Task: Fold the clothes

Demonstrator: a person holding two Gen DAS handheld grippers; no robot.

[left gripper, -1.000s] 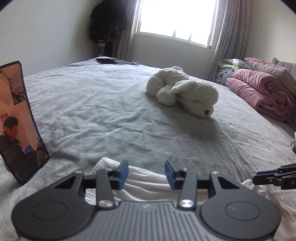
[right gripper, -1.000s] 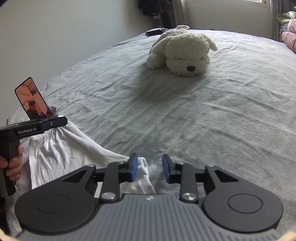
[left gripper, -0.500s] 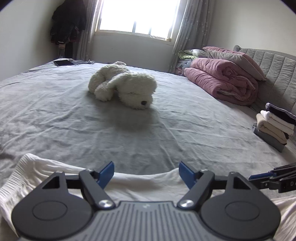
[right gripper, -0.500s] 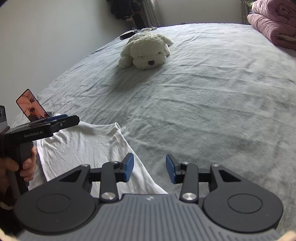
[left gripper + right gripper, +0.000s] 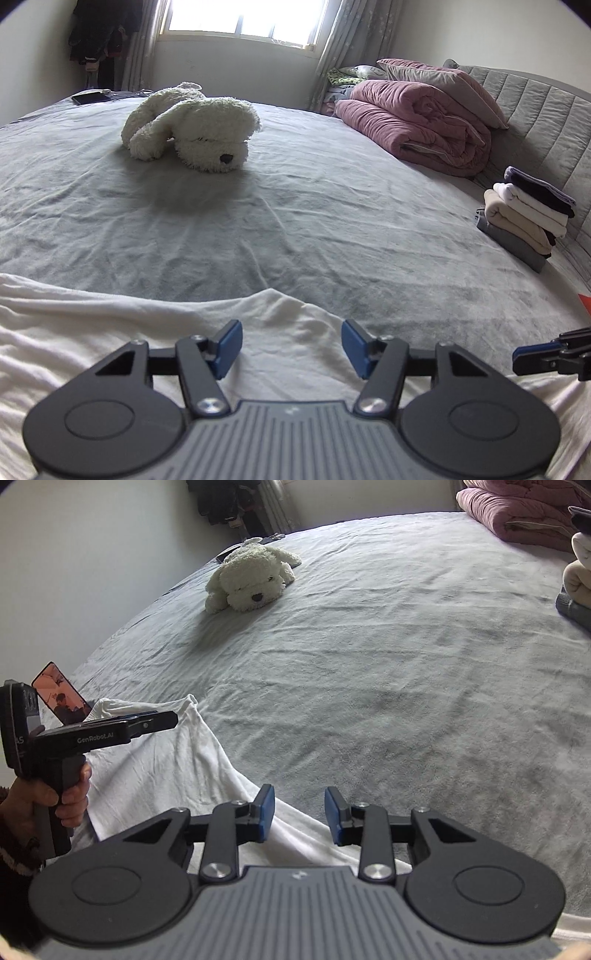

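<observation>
Lying along the bed's (image 5: 295, 221) near edge, the white garment (image 5: 110, 325) spreads under both tools. The left gripper (image 5: 291, 345) hovers above it, jaws apart, having just narrowed, nothing between them. The right gripper (image 5: 299, 816), at the cloth's right edge, has just been closing, jaws apart and empty.

Bedroom. Grey bed sheet (image 5: 295, 206), wrinkled, fills most of view. Bright window (image 5: 240, 18) at 12 o'clock, patterned curtains (image 5: 354, 40) either side, daylight only. Plain pale walls (image 5: 92, 554). Grey quilted headboard (image 5: 535, 122) at 3 o'clock. Dark clothes hanging in corner (image 5: 99, 33) at 11 o'clock.
</observation>
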